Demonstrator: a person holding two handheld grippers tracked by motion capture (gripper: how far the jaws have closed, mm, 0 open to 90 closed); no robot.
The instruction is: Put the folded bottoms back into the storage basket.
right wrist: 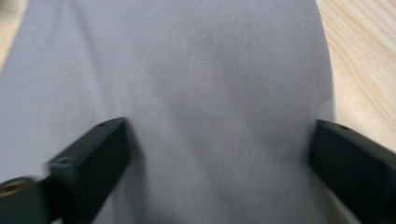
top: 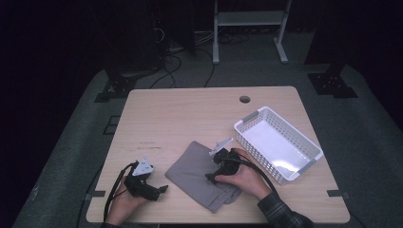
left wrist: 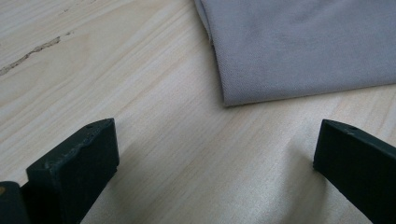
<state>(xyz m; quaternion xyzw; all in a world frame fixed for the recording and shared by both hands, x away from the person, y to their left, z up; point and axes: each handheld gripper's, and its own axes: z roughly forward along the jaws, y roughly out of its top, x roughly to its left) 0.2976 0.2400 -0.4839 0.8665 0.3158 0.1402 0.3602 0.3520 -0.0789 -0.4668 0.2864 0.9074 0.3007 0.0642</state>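
The table (top: 190, 109) is a pale wooden top, bare over its whole far half and along the left side, so there is plenty of room to spread or slide things that way. A white basket (top: 304, 164) sits at the right, empty as far as the high view shows, set at a slant with one long wall just beside the right hand.

The cloth (top: 192, 171) lies flat on the near middle of the table, between the two grippers. It looks folded at least once into a rough rectangle, with some bunched layers at its near right corner, close to the table's front edge. My judgement is that folding is partly done and the cloth has yet to be finished and perhaps put in the basket; nothing is lifted.

The right gripper (right wrist: 219, 154) hangs over the cloth with its jaws spread wide and fabric beneath them, the pads not pinching it. The cloth's right edge runs just inside the right jaw, with bare wood beyond.

The left gripper (left wrist: 215, 158) rests on bare wood near the front left, jaws wide apart and holding nothing. The cloth's folded corner (left wrist: 229, 100) lies just ahead of it, apart from both jaws, an easy edge to take
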